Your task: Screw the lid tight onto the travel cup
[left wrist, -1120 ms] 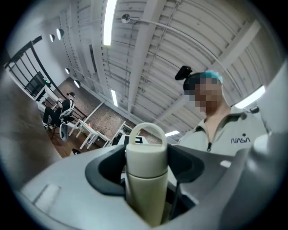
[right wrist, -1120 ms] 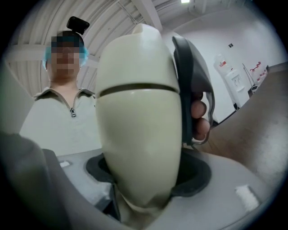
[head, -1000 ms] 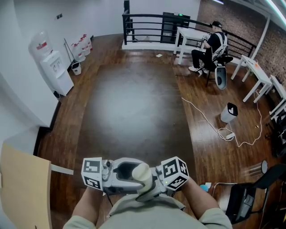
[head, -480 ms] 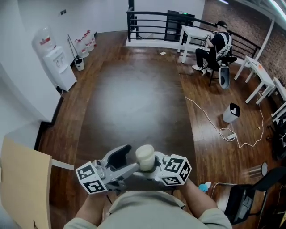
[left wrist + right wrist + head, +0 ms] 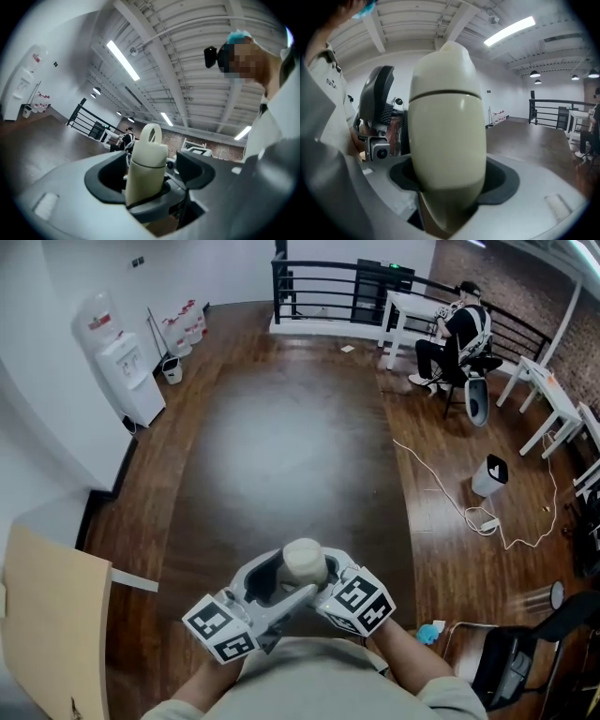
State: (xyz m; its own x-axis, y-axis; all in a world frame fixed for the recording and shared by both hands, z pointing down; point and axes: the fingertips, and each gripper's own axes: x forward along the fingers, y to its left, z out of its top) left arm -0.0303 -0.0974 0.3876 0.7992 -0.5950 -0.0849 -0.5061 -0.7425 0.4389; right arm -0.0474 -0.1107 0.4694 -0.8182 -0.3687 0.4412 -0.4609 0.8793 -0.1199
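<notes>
While the cream, smooth-sided plastic travel cup sits clamped by its body in the right gripper, up in mid-air close to the person's chest, the left gripper has just been opening its jaws. They now stand wide, one on each side of the cream domed lid, with no pad touching it. The lid is on the cup with an even seam all round, though whether it is fully tight I can't say.

Here's where it could go wrong. The cup is rounded and slick, so if the left jaws bite and twist, the whole cup may spin inside the right-hand grip and the lid won't tighten at all. If they close too high, they catch the thin carry loop rather than the lid's wall, and the loop could flex or slip free. If they come in off-centre, the cup gets levered sideways out of the right jaws. There's nothing beneath it but the dark wooden floor, so any slip is a drop.
</notes>
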